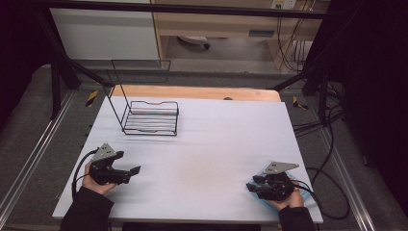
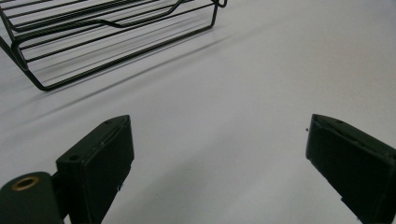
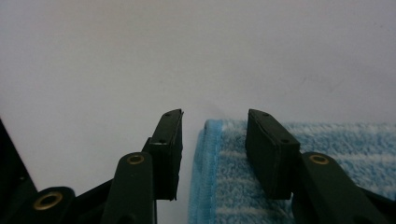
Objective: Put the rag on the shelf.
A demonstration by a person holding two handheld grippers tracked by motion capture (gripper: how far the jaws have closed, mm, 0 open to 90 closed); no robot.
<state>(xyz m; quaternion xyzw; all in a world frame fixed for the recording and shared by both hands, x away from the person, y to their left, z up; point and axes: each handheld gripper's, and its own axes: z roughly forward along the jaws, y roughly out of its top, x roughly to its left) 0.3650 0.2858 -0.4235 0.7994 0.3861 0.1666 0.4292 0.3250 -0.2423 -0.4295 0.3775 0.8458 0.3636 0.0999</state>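
A blue-and-white striped towel [image 3: 341, 137] lies flat on the white table [image 1: 207, 139] at the front right, and its pale blue edge [image 1: 262, 170] peeks out under the hand in the high view. My right gripper [image 3: 215, 116] straddles the towel's left edge. One jaw stands on the bare table beside the towel and the other rests over the cloth, with a gap between pads and edge. In the high view the right gripper [image 1: 252, 186] points left. My left gripper [image 1: 133, 172] rests at the front left, its jaws wide apart with nothing between them [image 2: 222, 123].
A black wire rack [image 1: 151, 118] with a tall wire back stands at the back left of the table, and its front corner [image 2: 116, 32] shows in the left gripper view. Cables trail off the table's right side. A wooden board edge [image 1: 192, 91] runs along the back.
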